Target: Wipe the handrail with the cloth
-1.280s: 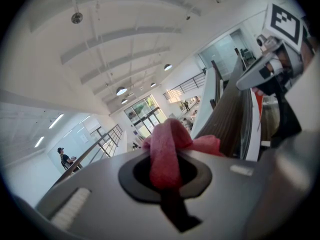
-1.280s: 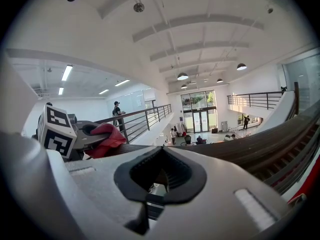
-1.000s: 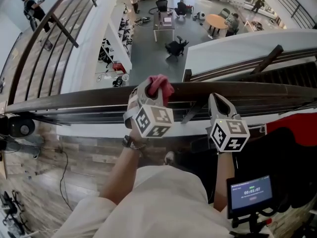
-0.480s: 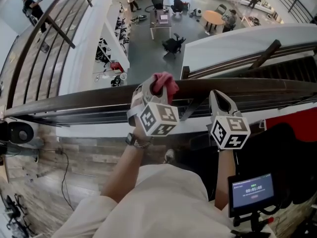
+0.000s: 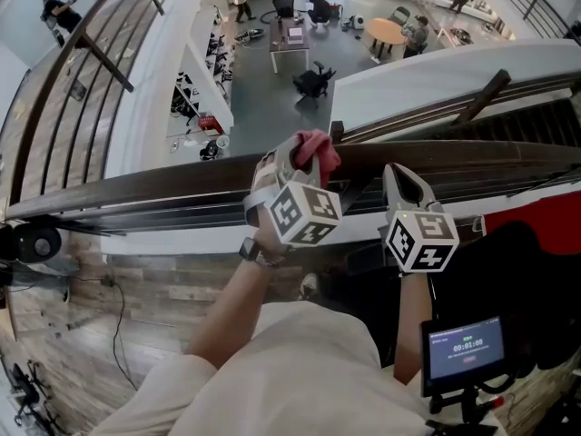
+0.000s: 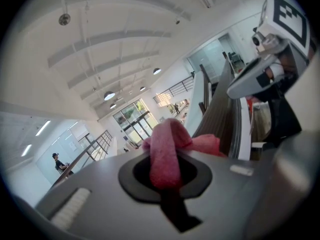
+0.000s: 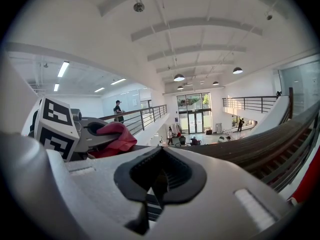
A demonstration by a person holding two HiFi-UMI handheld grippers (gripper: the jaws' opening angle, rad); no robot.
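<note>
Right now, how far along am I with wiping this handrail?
Done: the left tool is shut on the pink cloth, and the cloth sits on the dark handrail. In hand: wiping, about mid-rail in the head view. Left: unclear, since the rail looks the same on both sides of the cloth. The right tool is shut and empty at the rail.

Lower level: a round table (image 5: 385, 27) with a seated person (image 5: 419, 31) just beside it. A grey desk (image 5: 289, 45) stands well apart from the table, and a black office chair (image 5: 310, 80) is near the desk.

Far balcony: a person in dark clothes (image 5: 53, 7) stands at a far railing (image 5: 100, 54).

Near level: wood-plank floor (image 5: 136, 284) with a thin black cable (image 5: 116, 321) lying on it.

Lower right: a small lit screen (image 5: 460, 345) showing a timer readout.

Overhead: round ceiling lamps (image 7: 179, 77). Glass doors (image 7: 195, 119) at the hall's far end.
</note>
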